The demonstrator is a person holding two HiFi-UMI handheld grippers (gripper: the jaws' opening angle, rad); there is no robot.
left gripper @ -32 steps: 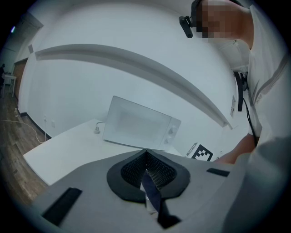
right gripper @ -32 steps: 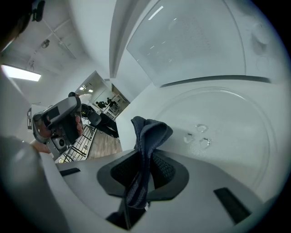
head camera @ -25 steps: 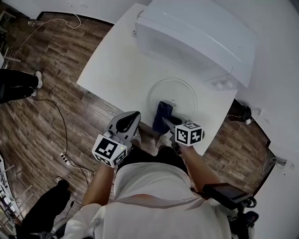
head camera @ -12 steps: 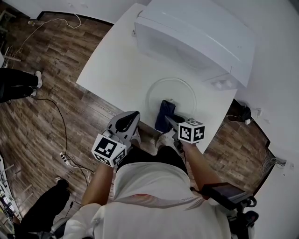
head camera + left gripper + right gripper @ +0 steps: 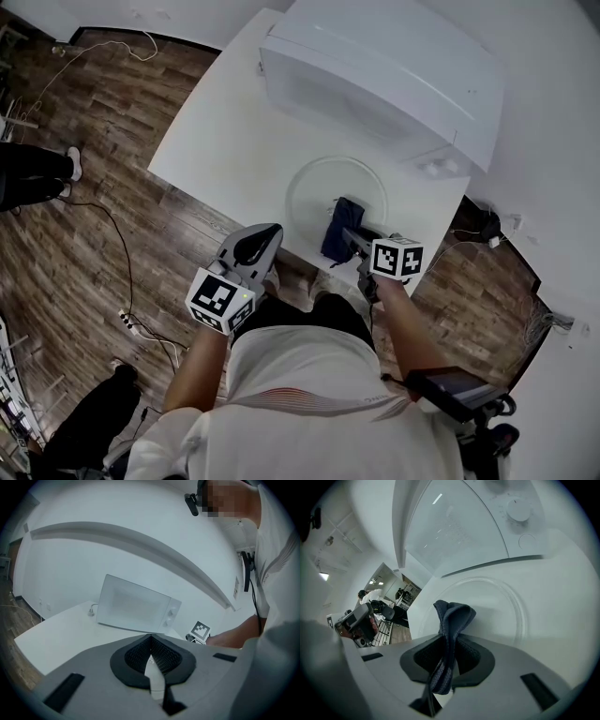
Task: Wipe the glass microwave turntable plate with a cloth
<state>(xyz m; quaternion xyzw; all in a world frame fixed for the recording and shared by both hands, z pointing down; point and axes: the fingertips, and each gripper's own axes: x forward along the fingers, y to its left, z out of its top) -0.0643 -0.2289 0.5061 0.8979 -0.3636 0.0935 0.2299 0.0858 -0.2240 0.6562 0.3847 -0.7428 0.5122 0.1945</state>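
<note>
The round glass turntable plate (image 5: pixel 328 183) lies flat on the white table (image 5: pixel 225 141), in front of the white microwave (image 5: pixel 384 75). My right gripper (image 5: pixel 349 232) is shut on a dark blue cloth (image 5: pixel 343 225) that rests over the plate's near right part. In the right gripper view the cloth (image 5: pixel 450 625) sticks up from between the jaws, with the plate (image 5: pixel 497 606) just beyond. My left gripper (image 5: pixel 253 246) hangs off the table's near edge, away from the plate. In the left gripper view its jaws (image 5: pixel 151 656) meet with nothing between them.
Microwave (image 5: pixel 136 606) stands at the table's back, its dials (image 5: pixel 518 510) close to the plate. A plug lies on the table (image 5: pixel 91 612) left of it. Wood floor (image 5: pixel 84 197) with cables and a person's feet is to the left.
My right gripper has carried the cloth rightward and slightly forward across the plate's near part. The left gripper has stayed where it was.
</note>
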